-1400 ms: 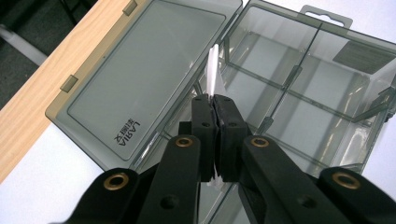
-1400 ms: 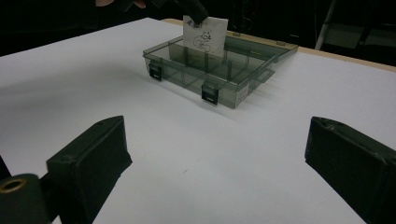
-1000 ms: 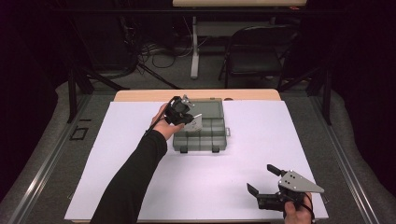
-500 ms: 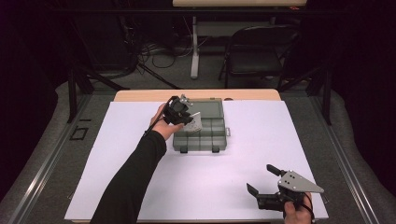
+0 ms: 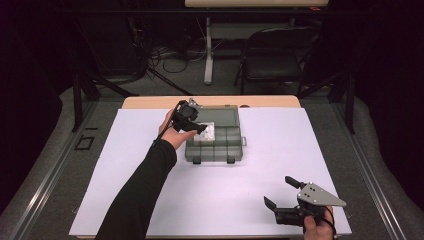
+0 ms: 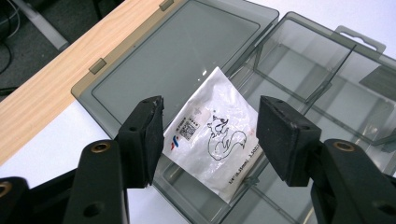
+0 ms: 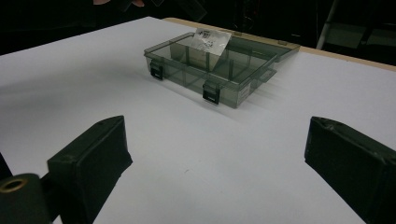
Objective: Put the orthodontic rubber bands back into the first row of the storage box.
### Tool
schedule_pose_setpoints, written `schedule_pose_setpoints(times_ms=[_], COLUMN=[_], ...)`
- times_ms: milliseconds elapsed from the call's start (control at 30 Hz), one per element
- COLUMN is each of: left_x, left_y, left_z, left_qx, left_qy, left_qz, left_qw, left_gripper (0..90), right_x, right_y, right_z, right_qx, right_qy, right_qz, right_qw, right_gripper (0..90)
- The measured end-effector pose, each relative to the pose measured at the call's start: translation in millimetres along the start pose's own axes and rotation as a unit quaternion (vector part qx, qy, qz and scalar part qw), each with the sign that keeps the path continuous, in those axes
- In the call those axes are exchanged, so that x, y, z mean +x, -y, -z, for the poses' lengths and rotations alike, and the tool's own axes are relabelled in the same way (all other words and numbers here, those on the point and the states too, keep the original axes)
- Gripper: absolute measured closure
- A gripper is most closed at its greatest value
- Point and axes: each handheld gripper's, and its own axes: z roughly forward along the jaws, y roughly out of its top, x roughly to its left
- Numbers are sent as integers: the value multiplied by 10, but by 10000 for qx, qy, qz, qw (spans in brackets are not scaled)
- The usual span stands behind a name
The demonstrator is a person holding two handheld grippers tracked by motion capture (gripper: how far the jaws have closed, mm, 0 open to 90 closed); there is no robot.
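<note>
Left claw [image 6: 210,135] jaws have just been opening, clear of white packet [image 6: 215,135] propped inside compartment box [image 5: 235,150]; drop looks done. Right claw [image 5: 281,192] open, idle.

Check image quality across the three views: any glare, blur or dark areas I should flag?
High view: white table sheet evenly lit, room behind it nearly black. Left gripper view: sharp; soft sheen on the organizer box lid and on the white packet, print still legible; left tongs slightly soft. Right gripper view: right tongs blurred up close, box in focus, soft shadows on the sheet, dark background.
</note>
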Motion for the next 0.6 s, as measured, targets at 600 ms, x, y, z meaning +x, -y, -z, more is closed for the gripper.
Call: schedule_pose_setpoints(times_ms=[600], left_x=[35], left_y=[5], left_z=[255], left_qx=[-62], left_qy=[-207], left_qz=[519], left_qw=[9984], left_gripper=[429], right_x=[16], right_y=[10], right_z=[-36], right_qx=[-246], right_qy=[125], right_qz=[-23], right_qw=[9996], right_gripper=[56])
